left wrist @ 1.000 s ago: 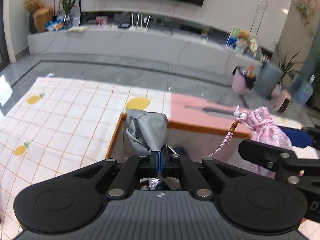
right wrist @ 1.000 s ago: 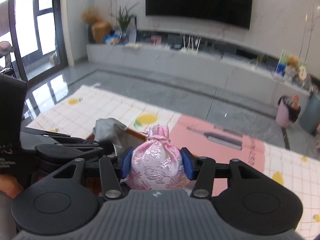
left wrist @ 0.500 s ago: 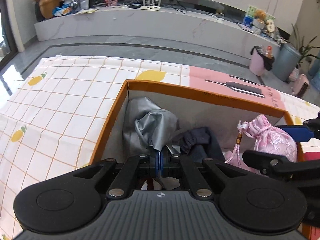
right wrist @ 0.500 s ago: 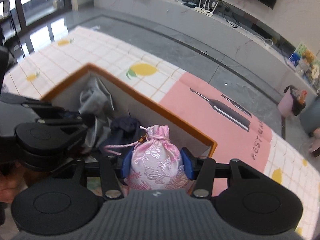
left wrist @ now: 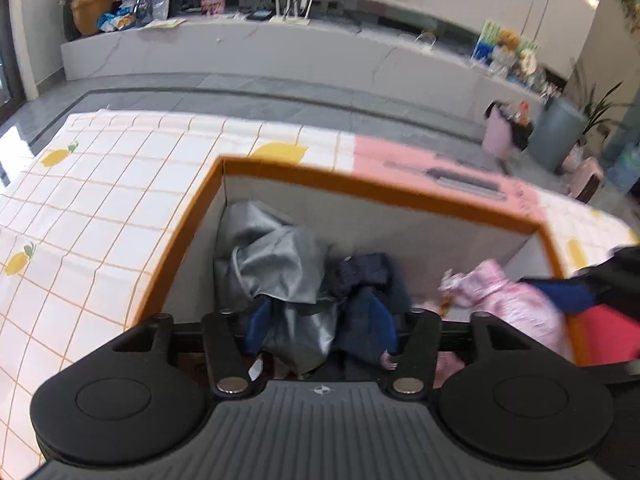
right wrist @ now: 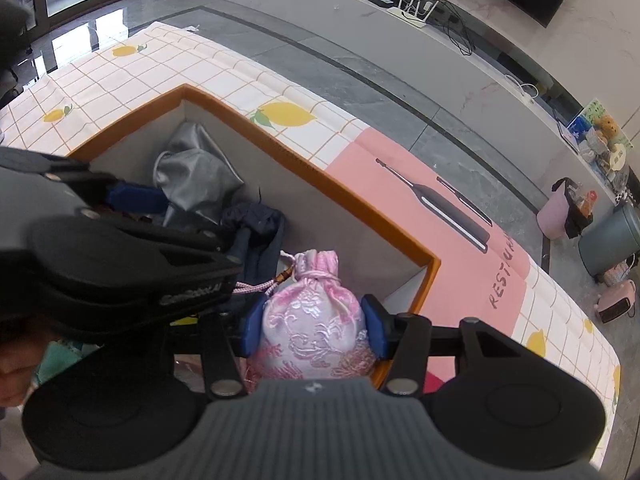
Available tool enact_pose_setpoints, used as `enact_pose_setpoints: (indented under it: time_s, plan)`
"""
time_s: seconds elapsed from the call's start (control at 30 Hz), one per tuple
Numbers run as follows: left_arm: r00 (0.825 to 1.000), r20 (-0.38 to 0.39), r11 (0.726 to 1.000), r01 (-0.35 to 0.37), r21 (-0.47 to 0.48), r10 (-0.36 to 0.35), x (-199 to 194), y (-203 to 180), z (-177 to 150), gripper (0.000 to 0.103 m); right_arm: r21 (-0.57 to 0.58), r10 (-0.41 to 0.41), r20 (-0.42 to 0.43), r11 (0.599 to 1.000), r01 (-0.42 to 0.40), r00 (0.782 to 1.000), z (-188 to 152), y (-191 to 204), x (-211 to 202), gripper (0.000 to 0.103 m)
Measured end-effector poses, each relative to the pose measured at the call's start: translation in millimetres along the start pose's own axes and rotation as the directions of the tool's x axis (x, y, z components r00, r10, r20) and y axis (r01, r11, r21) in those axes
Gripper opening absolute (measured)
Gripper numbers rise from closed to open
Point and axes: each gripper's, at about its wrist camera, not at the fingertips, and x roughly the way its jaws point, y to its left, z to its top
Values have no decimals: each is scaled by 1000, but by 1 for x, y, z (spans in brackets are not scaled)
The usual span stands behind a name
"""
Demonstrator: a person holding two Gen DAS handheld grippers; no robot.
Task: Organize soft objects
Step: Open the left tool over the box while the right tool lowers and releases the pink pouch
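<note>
We hold the pink brocade drawstring pouch [right wrist: 312, 320] clamped in the right gripper [right wrist: 313, 326] low inside the orange-rimmed box [right wrist: 304, 168], the left gripper [left wrist: 320, 326] spread loose over the grey satin bag [left wrist: 280, 264], and that dangling cord may snag.

Few letters can be read. On the pink panel of the tablecloth [right wrist: 472, 248], dark hand-drawn capitals run along its right edge and read "RESTURA", the end of the word being cut off by the fold and the blur. On the side of the left gripper [right wrist: 192, 216], seen from the right wrist view, a pale printed brand mark is too blurred to make out. The small emblem on each gripper body is a symbol, not lettering.
</note>
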Motion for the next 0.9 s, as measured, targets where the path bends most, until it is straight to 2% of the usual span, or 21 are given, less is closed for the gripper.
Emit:
enact_pose_setpoints:
  time_s: [0.1,0.17,0.33,0.47,0.57,0.63,0.77,0.83,0.9]
  plan:
    - [998,37,999,44,-13,-44,-13,1,4,82,-1,-8,4,1000,8,1000,1,0,0,51]
    - [995,70,997,73,-31,-71,-27,4,7,85,-4,-19,11,1000,19,1000,3,-1,0,51]
    - [978,171,992,126,-29,-119,-64,7,14,87,9,-35,11,999,34,999,9,-6,10,51]
    - [974,197,994,112,-9,-109,-74,7,18,87,26,-46,12,999,45,999,12,-6,14,53]
    - [977,180,993,117,15,-117,-69,3,18,87,36,-22,27,999,21,999,12,-5,12,63]
    - [978,179,995,102,21,-104,-67,0,18,87,47,-11,35,999,9,999,12,-7,11,74]
    - [981,170,995,79,65,-89,-66,-3,13,87,55,-3,50,998,0,999,12,-9,6,78]
    - [980,176,995,84,61,-94,-67,-4,12,87,58,18,80,998,-23,997,11,-9,2,92]
    - [980,173,994,93,51,-100,-68,-3,12,87,54,29,121,998,-35,992,9,-7,-6,98]
